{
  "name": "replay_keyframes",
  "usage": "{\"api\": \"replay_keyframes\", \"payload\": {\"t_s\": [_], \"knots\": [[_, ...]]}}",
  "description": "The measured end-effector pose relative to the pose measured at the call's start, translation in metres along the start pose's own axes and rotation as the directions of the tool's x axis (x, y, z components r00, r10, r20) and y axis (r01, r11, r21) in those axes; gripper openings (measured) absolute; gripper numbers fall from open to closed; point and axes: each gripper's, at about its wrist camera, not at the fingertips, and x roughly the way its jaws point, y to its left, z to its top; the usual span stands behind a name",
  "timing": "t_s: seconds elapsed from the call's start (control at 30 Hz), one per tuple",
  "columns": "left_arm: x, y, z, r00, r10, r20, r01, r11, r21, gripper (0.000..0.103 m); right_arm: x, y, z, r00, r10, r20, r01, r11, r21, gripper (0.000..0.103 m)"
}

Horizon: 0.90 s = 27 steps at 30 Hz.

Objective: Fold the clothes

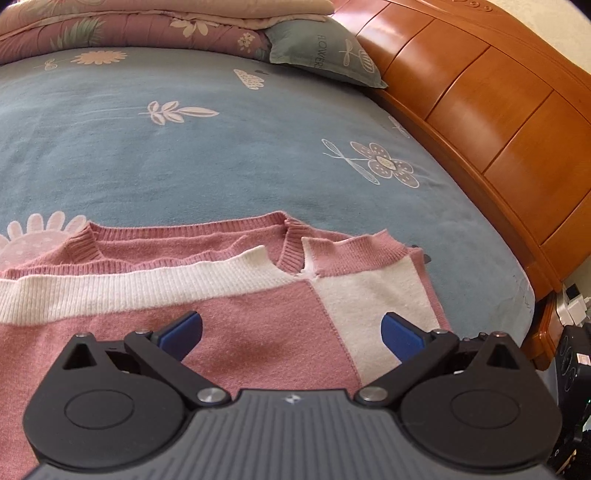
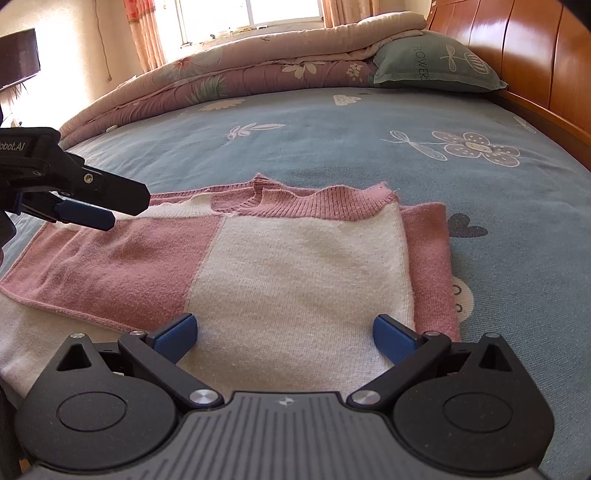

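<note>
A pink and white knitted sweater (image 1: pixel 258 314) lies flat on the blue bed sheet, folded over itself, its ribbed neckline on the far side. My left gripper (image 1: pixel 291 332) hovers open over the pink panel, nothing between its blue pads. In the right wrist view the same sweater (image 2: pixel 288 266) fills the foreground. My right gripper (image 2: pixel 284 334) is open above its white panel, near the folded right edge. The left gripper (image 2: pixel 88 206) reaches in from the left edge of that view, just above the sweater's pink part.
The flowered blue bed sheet (image 1: pixel 221 155) stretches beyond the sweater. A folded quilt (image 2: pixel 258 70) and a green pillow (image 2: pixel 432 66) lie at the far end. A wooden headboard (image 1: pixel 498 110) runs along the right. A window (image 2: pixel 247 14) with curtains is behind.
</note>
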Motion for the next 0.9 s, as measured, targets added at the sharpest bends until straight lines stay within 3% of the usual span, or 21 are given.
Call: {"api": "replay_keyframes", "payload": {"t_s": [0.17,0.27,0.5,0.67,0.8,0.9], "knots": [[0.036,-0.001,0.009,0.998,0.018,-0.052,-0.018,1.000,0.007,0.102,-0.002,-0.001,-0.001,1.000,0.011,-0.001,-0.011,1.000,-0.008,0.103],[0.046,-0.005,0.014,0.998,0.048,-0.041,-0.047,0.998,0.044,0.102,-0.004,-0.001,-0.003,1.000,0.016,0.002,-0.016,0.999,-0.029,0.103],[0.012,-0.013,0.007,1.000,0.019,0.011,-0.019,0.999,0.050,0.102,-0.017,-0.001,-0.007,0.999,0.050,-0.006,-0.051,0.997,-0.064,0.103],[-0.028,-0.003,-0.018,0.997,0.030,0.069,-0.028,0.999,-0.023,0.102,-0.028,-0.038,0.005,0.982,0.185,0.043,-0.190,0.973,0.134,0.103],[-0.048,0.011,-0.036,0.996,0.022,0.089,-0.014,0.995,-0.097,0.102,-0.023,-0.078,0.017,0.951,0.294,0.093,-0.308,0.897,0.317,0.103],[-0.054,0.018,-0.045,0.996,0.037,0.086,-0.026,0.992,-0.122,0.102,-0.019,-0.096,0.027,0.942,0.314,0.120,-0.336,0.869,0.364,0.103]]}}
